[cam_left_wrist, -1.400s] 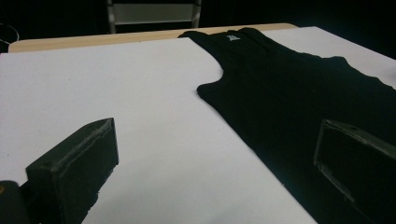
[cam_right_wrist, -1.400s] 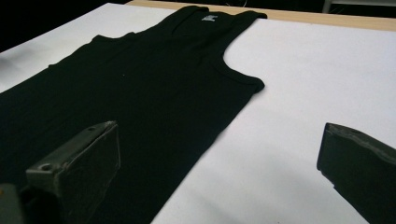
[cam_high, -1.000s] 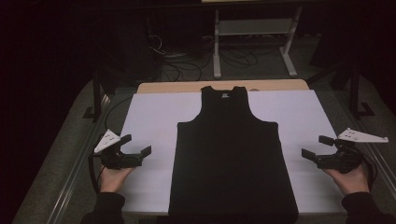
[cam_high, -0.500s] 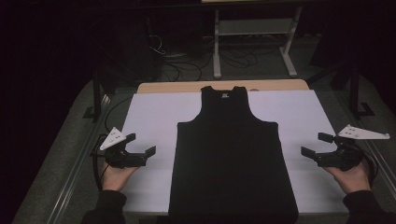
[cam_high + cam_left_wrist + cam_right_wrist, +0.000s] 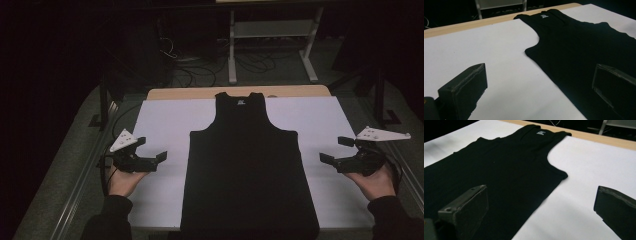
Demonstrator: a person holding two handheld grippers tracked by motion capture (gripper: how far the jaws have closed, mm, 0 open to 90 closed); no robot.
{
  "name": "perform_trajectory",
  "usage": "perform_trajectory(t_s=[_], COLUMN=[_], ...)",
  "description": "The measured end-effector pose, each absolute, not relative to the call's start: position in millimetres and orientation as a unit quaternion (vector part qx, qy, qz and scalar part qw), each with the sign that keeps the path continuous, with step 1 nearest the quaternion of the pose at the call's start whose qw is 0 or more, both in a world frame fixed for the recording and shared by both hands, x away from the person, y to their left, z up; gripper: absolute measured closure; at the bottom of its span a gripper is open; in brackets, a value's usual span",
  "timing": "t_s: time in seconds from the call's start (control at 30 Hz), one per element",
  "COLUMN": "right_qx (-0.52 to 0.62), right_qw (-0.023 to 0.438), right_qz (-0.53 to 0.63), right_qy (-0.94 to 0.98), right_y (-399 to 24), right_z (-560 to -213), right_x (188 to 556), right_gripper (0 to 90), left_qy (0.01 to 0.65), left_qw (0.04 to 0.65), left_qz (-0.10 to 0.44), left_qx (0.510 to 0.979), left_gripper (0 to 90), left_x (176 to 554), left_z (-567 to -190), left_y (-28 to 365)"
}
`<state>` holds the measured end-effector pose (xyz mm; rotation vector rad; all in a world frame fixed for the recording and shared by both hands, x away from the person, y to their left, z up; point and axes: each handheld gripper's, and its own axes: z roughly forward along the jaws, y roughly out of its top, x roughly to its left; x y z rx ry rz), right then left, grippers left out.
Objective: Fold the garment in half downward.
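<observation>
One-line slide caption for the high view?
Black tank top lies flat on a white sheet, with open left gripper and open right gripper poised at either side, touching nothing.

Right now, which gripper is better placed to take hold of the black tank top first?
Probably left. The left gripper is open and sits closer to the tank top edge; the right gripper, also open, stands farther off over the white sheet. Neither touches the fabric.

High view looks forward-down over whole table [image 5: 165, 115]; both gripper views sit low, close, angled inward from opposite sides, sharing the top [image 5: 247, 165].
</observation>
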<state>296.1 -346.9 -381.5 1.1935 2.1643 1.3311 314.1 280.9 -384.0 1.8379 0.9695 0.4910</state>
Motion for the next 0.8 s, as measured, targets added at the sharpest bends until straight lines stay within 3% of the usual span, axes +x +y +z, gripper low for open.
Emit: perform_trajectory(t_s=[0.8], right_qx=[0.414], right_qw=[0.148], right_qz=[0.449], right_qy=[0.778], right_y=[-345.2], right_z=[-366.2], right_x=[330.1], right_gripper=[0.0], left_qy=[0.368], left_qw=[0.461], left_qz=[0.163], left_qx=[0.791], left_gripper=[0.0], left_x=[348.2], left_z=[-359.3], left_y=[259.4])
